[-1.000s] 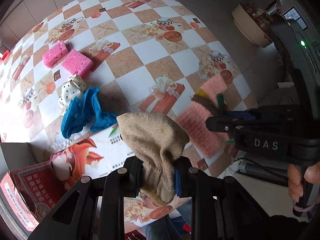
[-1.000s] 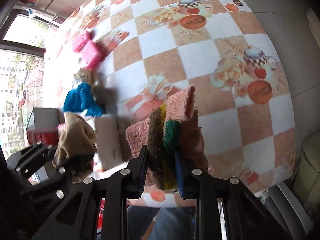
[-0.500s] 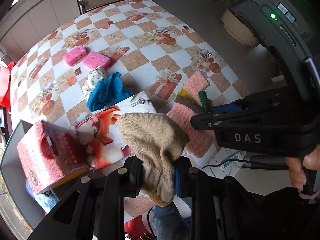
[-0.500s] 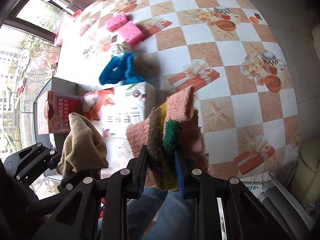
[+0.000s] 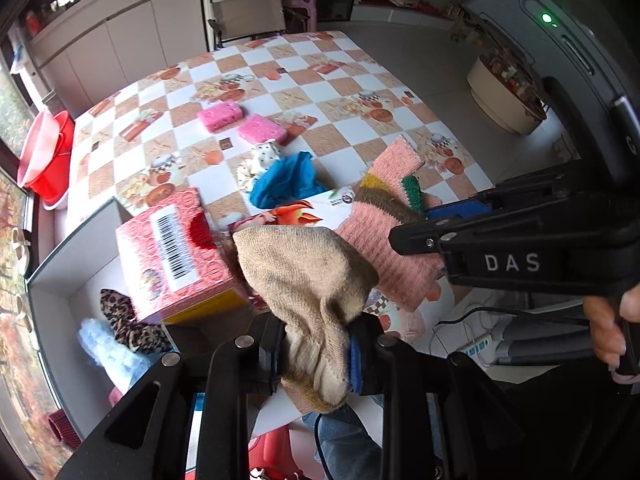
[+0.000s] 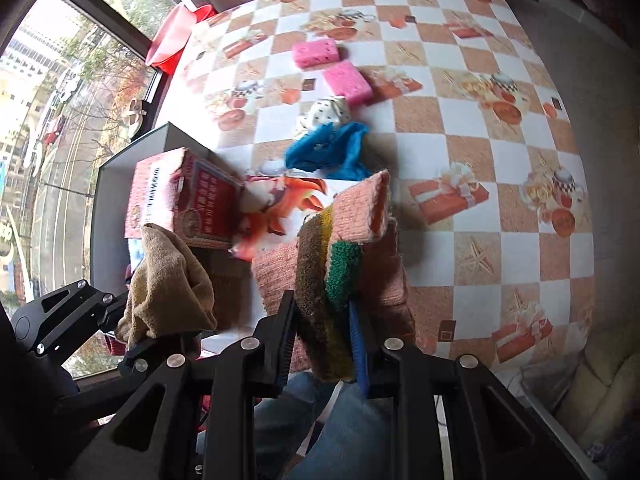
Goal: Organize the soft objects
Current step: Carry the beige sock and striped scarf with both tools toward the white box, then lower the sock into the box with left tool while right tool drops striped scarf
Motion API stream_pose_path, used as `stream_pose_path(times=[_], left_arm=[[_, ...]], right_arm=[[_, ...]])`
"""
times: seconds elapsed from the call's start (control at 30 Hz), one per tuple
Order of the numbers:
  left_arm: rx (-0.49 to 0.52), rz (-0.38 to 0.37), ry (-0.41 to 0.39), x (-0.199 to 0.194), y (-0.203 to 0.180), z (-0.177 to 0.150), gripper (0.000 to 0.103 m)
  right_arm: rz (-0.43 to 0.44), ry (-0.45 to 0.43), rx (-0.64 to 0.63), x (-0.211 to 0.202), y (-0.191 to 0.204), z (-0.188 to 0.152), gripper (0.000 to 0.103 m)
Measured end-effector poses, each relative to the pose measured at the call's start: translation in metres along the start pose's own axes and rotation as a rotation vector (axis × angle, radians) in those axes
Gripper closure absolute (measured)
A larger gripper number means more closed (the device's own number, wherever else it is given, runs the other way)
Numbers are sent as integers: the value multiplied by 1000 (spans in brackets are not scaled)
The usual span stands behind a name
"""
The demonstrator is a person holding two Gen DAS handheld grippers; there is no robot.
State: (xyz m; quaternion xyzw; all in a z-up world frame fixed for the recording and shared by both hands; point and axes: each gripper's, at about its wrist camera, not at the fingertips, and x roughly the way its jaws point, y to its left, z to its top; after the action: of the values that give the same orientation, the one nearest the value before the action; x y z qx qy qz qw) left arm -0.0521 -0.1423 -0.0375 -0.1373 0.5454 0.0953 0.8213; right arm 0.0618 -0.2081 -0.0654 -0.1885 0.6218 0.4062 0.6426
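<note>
The left tongs (image 5: 316,354) pinch a tan knitted cloth (image 5: 308,284), a coarse, slightly soiled weave that bunches into a soft hood above the jaws. Beside them the right tongs (image 6: 320,340) clamp a pink ribbed knit piece with brown, yellow and green stripes (image 6: 344,264), folded double and standing upright. Both are held above the near edge of the checkered surface (image 6: 480,152). Just beyond stands a red printed carton (image 5: 176,256) in an open grey box (image 5: 60,276), which also holds a leopard-print fabric (image 5: 128,324). Farther out lie a crumpled blue cloth (image 6: 328,150), a dotted white fabric (image 6: 326,114) touching it, then two pink sponges (image 6: 332,66).
</note>
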Motion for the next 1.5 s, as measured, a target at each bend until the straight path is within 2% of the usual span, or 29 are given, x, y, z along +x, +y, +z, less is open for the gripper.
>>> stream_pose_path(times=[0.37, 0.6, 0.7, 1.13, 1.5], left_arm=[[-146, 55, -90, -33, 47, -23, 76], [-275, 96, -104, -44, 83, -44, 76], [-326, 137, -108, -49, 96, -55, 76], [-537, 232, -111, -64, 148, -101, 76], [-642, 270, -82, -63, 175, -122, 76]], right_arm=[[-13, -57, -152, -17, 64, 11, 77], [-5, -82, -259, -24, 106, 21, 77], [3, -85, -306, -24, 125, 23, 77], [46, -62, -513, -14, 210, 27, 77], [82, 7, -588, 11, 250, 30, 77]])
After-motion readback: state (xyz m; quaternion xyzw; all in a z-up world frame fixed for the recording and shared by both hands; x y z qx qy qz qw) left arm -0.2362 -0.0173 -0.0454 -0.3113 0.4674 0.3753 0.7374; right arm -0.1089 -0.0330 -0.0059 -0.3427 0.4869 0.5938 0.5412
